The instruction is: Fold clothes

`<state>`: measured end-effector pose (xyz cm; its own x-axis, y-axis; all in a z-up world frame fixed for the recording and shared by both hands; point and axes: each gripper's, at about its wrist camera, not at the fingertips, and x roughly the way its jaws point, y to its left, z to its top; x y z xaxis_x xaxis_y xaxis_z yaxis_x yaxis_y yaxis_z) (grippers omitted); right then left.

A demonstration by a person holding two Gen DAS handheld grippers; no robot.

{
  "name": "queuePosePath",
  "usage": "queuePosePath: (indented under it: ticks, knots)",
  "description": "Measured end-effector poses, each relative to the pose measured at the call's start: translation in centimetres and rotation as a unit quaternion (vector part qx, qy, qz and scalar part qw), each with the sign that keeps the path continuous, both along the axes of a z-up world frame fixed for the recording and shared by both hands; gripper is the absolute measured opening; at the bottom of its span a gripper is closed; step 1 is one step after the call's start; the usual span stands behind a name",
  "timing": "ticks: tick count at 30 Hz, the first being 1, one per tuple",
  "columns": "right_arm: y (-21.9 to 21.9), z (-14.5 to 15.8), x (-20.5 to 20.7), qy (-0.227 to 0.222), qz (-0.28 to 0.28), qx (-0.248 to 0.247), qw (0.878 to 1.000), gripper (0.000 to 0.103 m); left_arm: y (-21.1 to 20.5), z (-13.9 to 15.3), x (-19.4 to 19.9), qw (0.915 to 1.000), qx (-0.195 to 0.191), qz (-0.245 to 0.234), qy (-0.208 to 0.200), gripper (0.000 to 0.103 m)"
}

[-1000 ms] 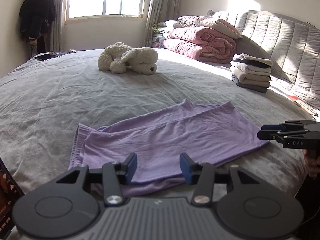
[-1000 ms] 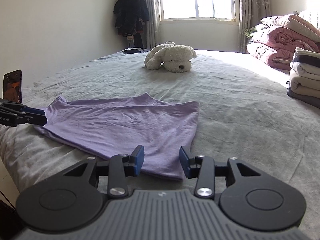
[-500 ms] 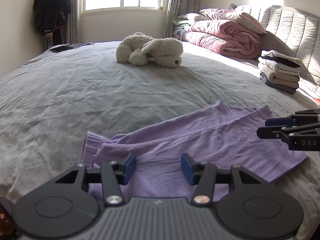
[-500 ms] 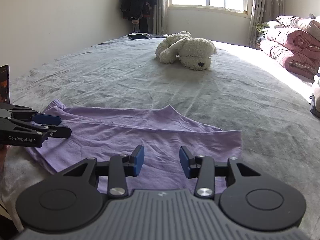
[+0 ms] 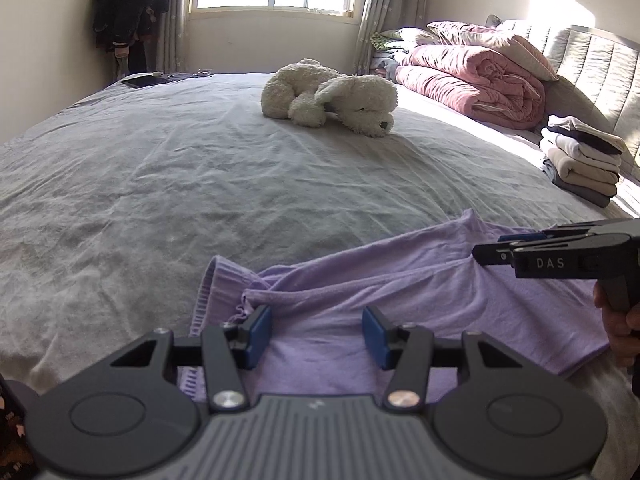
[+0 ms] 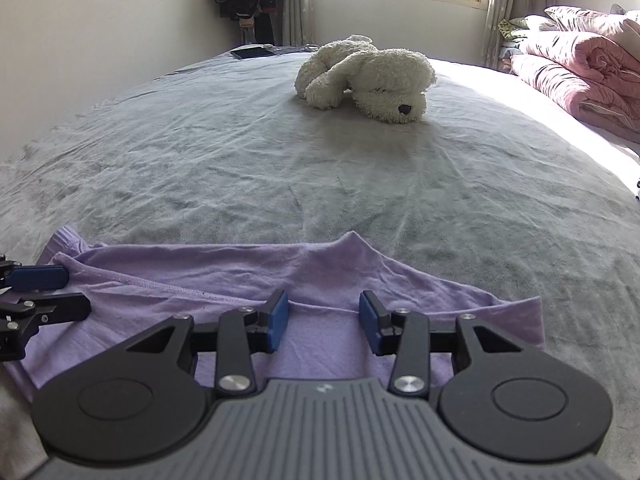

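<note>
The near edge of the lilac garment [image 5: 420, 300] is hidden under the left gripper [image 5: 316, 334] body, and in the right wrist view its left end runs out of frame. The hand [image 5: 618, 320] holding the right gripper [image 5: 520, 250] is cut off by the picture's edge. The folded stack [image 5: 580, 160] holds perhaps five pieces, though what they are cannot be made out.

A lilac garment [image 5: 420, 300], apparently folded lengthwise, lies flat and creased across the lower frame on the grey bedsheet [image 5: 200, 184].
</note>
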<state>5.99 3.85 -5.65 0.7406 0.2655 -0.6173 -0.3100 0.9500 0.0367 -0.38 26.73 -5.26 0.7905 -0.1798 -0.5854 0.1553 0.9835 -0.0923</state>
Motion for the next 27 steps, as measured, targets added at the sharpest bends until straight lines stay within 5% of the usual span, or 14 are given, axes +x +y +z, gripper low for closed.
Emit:
queuePosePath:
  ticks: [10,17,27]
  knots:
    - [-3.9,1.0,-3.1,-0.024,-0.015,0.006,1.0,0.044,0.7,-0.1,0.3,0.9997,-0.004,0.022,-0.003,0.052]
    - [-6.4,-0.8,-0.6,-0.003,-0.032,0.023,0.999,0.044,0.1,-0.6,0.6,0.9996,0.022,0.018,0.001,0.052]
    - [-8.2,0.5,0.6,-0.008,-0.039,0.049,0.998,0.044,0.0,-0.4,0.6,0.9995,0.02,0.026,0.0,0.053]
